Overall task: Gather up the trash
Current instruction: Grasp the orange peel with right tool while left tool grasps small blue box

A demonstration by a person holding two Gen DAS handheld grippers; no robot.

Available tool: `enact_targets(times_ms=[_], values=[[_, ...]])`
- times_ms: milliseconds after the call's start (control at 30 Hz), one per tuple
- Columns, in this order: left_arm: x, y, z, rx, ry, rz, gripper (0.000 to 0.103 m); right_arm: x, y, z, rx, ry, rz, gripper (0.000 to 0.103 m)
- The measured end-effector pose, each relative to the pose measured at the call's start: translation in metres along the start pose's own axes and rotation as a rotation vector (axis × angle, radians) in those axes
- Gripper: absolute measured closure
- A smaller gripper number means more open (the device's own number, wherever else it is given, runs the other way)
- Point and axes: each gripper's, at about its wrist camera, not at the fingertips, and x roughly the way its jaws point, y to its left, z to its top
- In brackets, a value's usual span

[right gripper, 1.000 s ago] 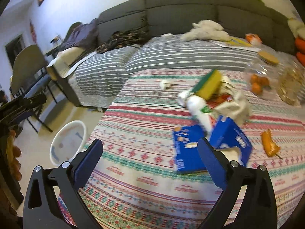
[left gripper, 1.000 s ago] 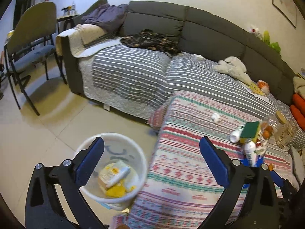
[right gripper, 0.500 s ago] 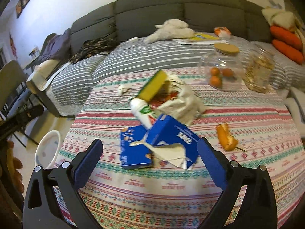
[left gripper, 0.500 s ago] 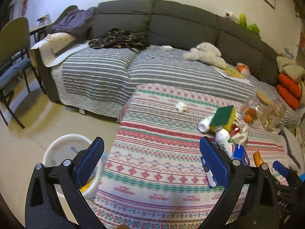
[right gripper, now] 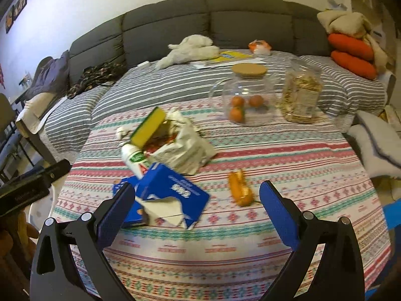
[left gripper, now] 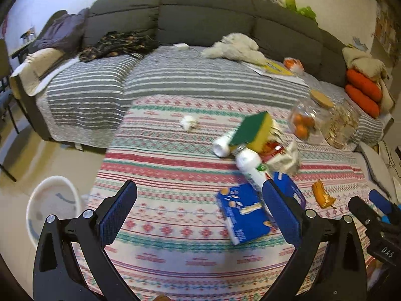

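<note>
Swung rightward, both tools, left (left gripper: 198, 209) and right (right gripper: 195, 207), gape empty; blue box (right gripper: 173, 195) partly hidden, bin (left gripper: 50, 208) edge-cropped.

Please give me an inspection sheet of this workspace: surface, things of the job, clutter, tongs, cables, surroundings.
Surface: table under a striped patterned cloth.
Job's things: torn blue box, white tube, crumpled paper bag, orange peel, small paper wad; white bin on the floor left of the table.
Clutter: green-yellow sponge propped on the pile; glass jar with oranges; snack jar.
Tongs: left tongs open, empty; right tongs open, empty.
Cables: nothing seen on the table.
Surroundings: grey sofa with striped cover, clothes and orange cushions.
</note>
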Motion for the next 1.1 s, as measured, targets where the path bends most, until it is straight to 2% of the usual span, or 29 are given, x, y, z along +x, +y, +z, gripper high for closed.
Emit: enact_targets(times_ms=[333, 500, 700, 733, 800, 867, 1100], values=[[0.044, -0.05, -0.007, -0.015, 0.137, -0.151, 0.007, -0.006, -0.053, 0.008, 0.092, 0.002, -0.06, 0.007], [0.069, -0.086, -0.014, 0.058, 0.189, -0.156, 0.007, -0.007, -0.08, 0.01, 0.139, 0.013, -0.09, 0.006], [0.099, -0.112, -0.022, 0.088, 0.237, -0.162, 0.007, -0.003, -0.106, 0.007, 0.164, 0.059, -0.125, 0.007], [0.101, -0.115, -0.024, 0.093, 0.241, -0.163, 0.01, -0.002, -0.109, 0.006, 0.165, 0.065, -0.133, 0.007], [0.104, -0.122, -0.027, 0.109, 0.247, -0.171, 0.024, 0.0, -0.117, 0.006, 0.184, 0.08, -0.142, 0.007], [0.101, -0.13, -0.029, 0.139, 0.246, -0.193, 0.05, 0.002, -0.124, 0.005, 0.208, 0.094, -0.14, 0.007], [0.073, -0.125, -0.024, 0.12, 0.185, -0.292, 0.072, 0.025, -0.128, 0.001, 0.233, 0.174, -0.128, 0.007]])
